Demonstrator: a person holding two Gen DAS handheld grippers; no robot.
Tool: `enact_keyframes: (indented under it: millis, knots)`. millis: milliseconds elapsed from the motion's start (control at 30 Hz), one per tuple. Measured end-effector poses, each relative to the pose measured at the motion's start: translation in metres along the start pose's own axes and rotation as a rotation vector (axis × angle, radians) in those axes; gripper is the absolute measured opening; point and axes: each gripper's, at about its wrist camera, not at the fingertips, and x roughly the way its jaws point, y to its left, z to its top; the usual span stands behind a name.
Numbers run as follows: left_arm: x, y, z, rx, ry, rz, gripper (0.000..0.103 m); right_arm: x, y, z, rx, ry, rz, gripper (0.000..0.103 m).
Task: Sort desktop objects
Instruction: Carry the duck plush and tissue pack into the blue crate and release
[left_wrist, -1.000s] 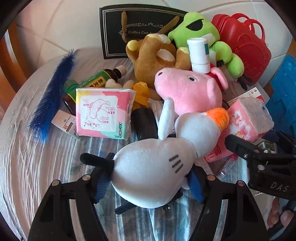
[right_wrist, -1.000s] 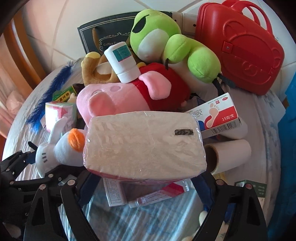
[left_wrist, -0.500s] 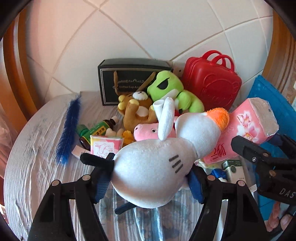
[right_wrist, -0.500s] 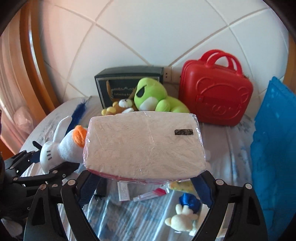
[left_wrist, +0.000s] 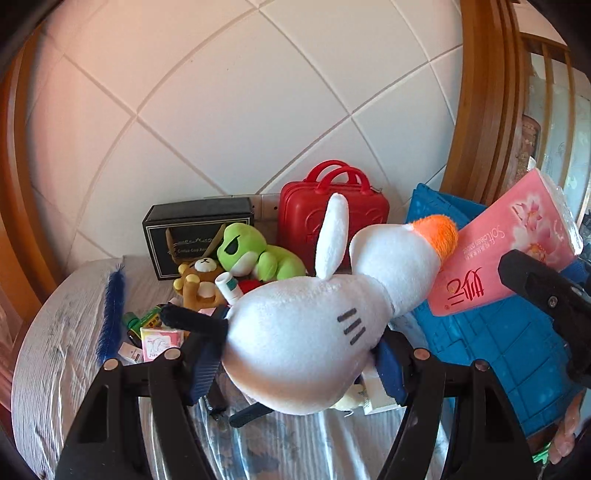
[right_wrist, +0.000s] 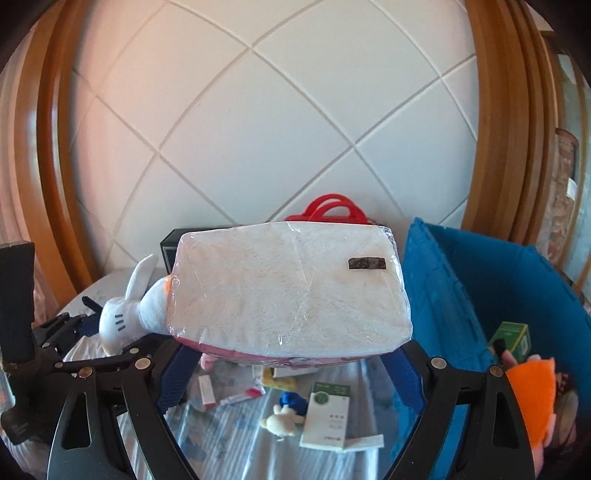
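Left wrist view: white plush goose (left_wrist: 306, 332) clamped between left gripper (left_wrist: 299, 358) pads, above the table.

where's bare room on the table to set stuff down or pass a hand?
Bare cloth left of the blue feather brush, out to the table's edge. Crowded: plush and bottles before the black box and red case. Blue crate already holds items.
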Motion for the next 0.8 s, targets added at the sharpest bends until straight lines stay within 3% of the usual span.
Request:
enact_keyframes:
  millis: [300,467,633,800]
  knots:
    - [-0.021,-0.101,0.037,0.051,-0.053,-0.089,0.071,-0.076,-0.095,0.022,0.020,-0.098,-0.058,0.090]
    - [-0.021,-0.186,0.069,0.117,-0.042,-0.173,0.072,-0.109,-0.166,0.034,0.016,-0.127,-0.161,0.090]
    - [-0.010,-0.268,0.097,0.182,0.009,-0.233,0.072,-0.127,-0.238,0.046,0.010,-0.112,-0.283,0.090]
    - [-0.002,-0.338,0.111,0.277,0.061,-0.235,0.073,-0.131,-0.295,0.055,-0.005,-0.057,-0.367,0.090]
